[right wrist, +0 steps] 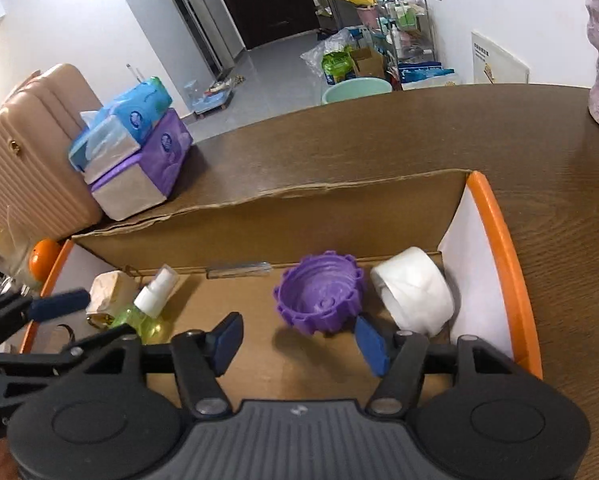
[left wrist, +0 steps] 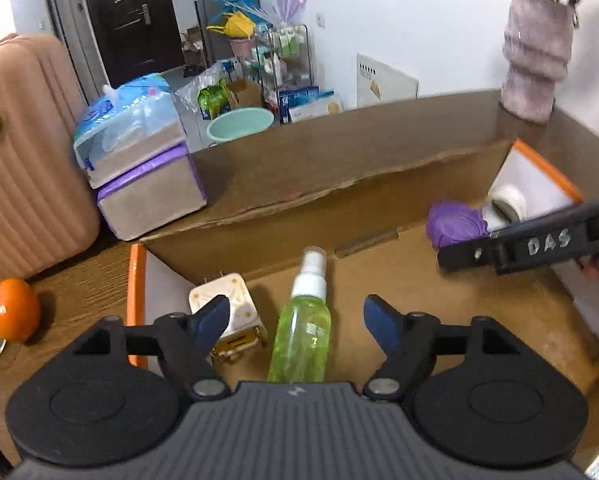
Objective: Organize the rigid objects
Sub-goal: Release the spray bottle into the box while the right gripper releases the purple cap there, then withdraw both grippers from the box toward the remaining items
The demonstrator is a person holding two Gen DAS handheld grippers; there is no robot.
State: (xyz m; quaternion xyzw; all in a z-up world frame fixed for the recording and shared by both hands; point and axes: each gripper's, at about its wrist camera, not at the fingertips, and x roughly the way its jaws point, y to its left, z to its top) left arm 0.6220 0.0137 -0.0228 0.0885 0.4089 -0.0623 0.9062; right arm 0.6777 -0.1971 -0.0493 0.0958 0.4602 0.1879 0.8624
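A shallow brown corrugated cardboard box with orange-edged white end flaps is sitting on a dark wood-grain tabletop, and 2 black handheld grippers are hovering over it. The left gripper is holding its 2 blue-padded fingers spread apart, gripping nothing; a translucent green plastic spray bottle with a white pump head is lying on the box floor between them, its sides clear of both pads. Just left of the bottle, a white cube-shaped plastic plug adapter with metal prongs is resting partly behind the left finger.

The right gripper is likewise holding its fingers spread and empty. A purple ridged plastic cap with a toothed rim is lying open side up on the cardboard just beyond them, close to the right finger; whether it touches the pad cannot be told. Beside the cap, near the right end flap, a white roll of tape is lying on its side.

On the tabletop beyond the box, 2 soft tissue packs, blue stacked on purple, are standing next to a ribbed pink hard-shell suitcase. A glossy round orange is sitting at the box's left end, and a ridged mauve vase is standing at the far right.
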